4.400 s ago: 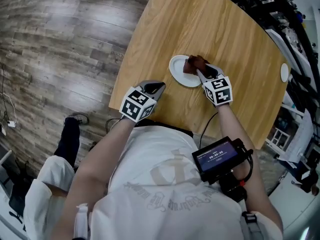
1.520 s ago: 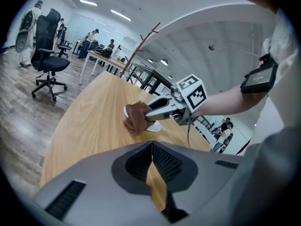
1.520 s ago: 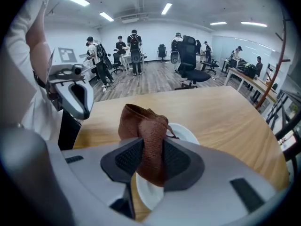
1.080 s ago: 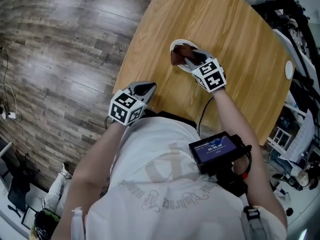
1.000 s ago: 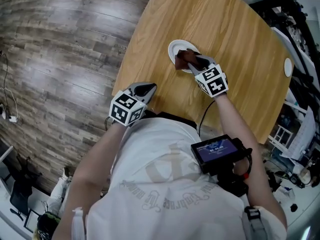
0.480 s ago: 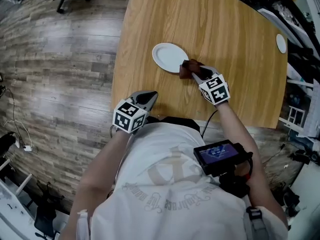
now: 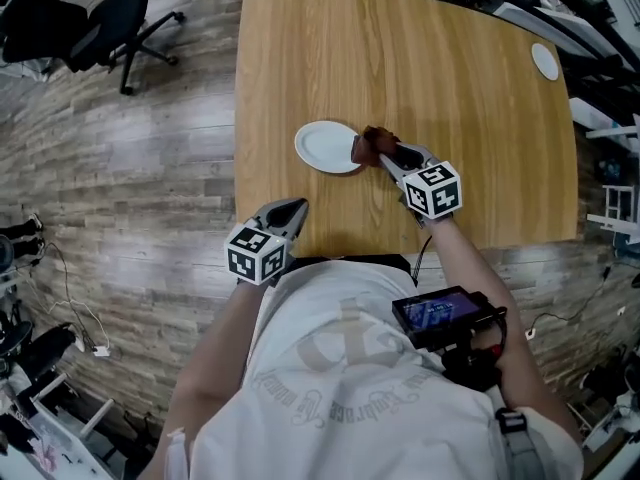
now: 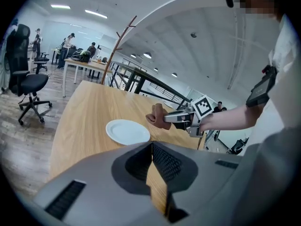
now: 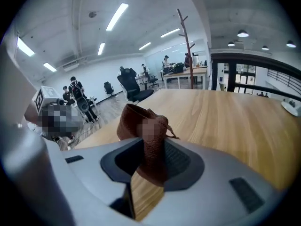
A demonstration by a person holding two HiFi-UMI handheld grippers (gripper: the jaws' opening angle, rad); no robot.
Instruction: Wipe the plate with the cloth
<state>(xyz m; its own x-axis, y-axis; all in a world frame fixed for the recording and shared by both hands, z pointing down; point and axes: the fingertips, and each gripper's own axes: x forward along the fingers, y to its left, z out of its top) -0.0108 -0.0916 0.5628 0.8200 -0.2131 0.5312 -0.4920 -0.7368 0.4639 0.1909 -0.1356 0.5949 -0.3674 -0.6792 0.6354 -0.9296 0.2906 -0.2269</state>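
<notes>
A white plate [image 7: 326, 147] lies on the wooden table [image 7: 470, 78], also seen as a white plate [image 8: 127, 131] in the left gripper view. My right gripper [image 7: 382, 153] is shut on a brown cloth [image 7: 368, 145], held at the plate's right edge. The brown cloth [image 9: 146, 142] hangs bunched between the jaws in the right gripper view, lifted off the table. My left gripper [image 7: 291, 211] is shut and empty at the table's near edge, well short of the plate. From there the cloth [image 8: 159, 117] shows just right of the plate.
A small white disc [image 7: 545, 60] lies at the table's far right corner. A black office chair [image 7: 95, 18] stands on the wood floor at left. Racks and cables crowd the right side. People stand far off in the room.
The right gripper with the cloth has come off the plate's top to its right edge. My head view has shifted, showing more of the table. The left gripper has stayed put.
</notes>
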